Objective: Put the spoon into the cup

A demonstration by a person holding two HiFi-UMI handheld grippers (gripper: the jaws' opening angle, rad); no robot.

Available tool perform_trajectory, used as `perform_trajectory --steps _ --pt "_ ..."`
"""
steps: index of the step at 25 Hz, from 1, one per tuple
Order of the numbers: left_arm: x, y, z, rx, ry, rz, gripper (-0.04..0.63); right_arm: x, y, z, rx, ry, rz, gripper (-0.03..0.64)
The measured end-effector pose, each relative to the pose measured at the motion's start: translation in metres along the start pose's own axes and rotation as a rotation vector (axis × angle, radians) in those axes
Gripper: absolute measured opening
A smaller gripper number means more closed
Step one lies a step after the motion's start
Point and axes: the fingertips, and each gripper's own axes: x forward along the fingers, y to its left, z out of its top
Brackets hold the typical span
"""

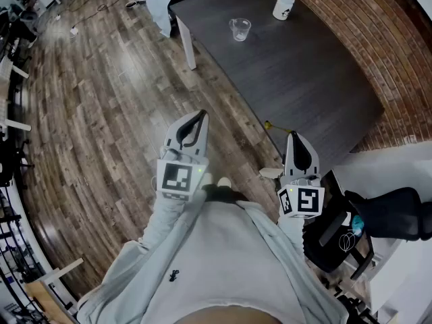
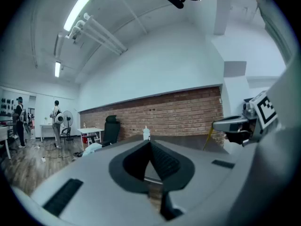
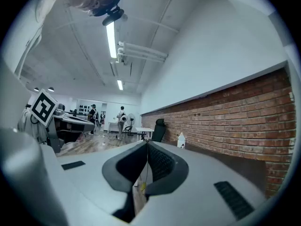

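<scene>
Right gripper (image 1: 293, 136) jaws shut on thin yellow-ended spoon (image 1: 269, 125); clear glass cup (image 1: 239, 28) well apart, on far side of dark grey table (image 1: 304, 73).
Risks: spoon seems pinched by one end and sticks out sideways, so it could swivel or slip on the long carry, or clip the cup rim and tip it. Left gripper (image 1: 200, 117) jaws together, empty.
</scene>
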Motion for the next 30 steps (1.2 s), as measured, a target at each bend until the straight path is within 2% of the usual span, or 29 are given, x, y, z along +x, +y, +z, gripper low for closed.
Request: perform_trajectory --steps 8,16,22,30 --pt "-0.006 -0.004 -0.005 0.010 0.013 0.047 0.019 0.002 -0.009 -0.006 0.026 -0.017 0.030 0.020" --pt "-0.004 0.015 -0.011 0.004 0.024 0.107 0.019 0.024 -0.006 -0.009 0.026 -0.017 0.078 0.020" --pt "0.029 0.049 -0.020 -0.015 0.025 0.118 0.019 0.072 -0.006 -0.014 0.023 -0.002 0.095 0.020" --pt "0.106 0.134 -0.011 -0.020 -0.006 0.096 0.019 0.183 0.008 0.006 -0.008 -0.011 0.106 0.020"
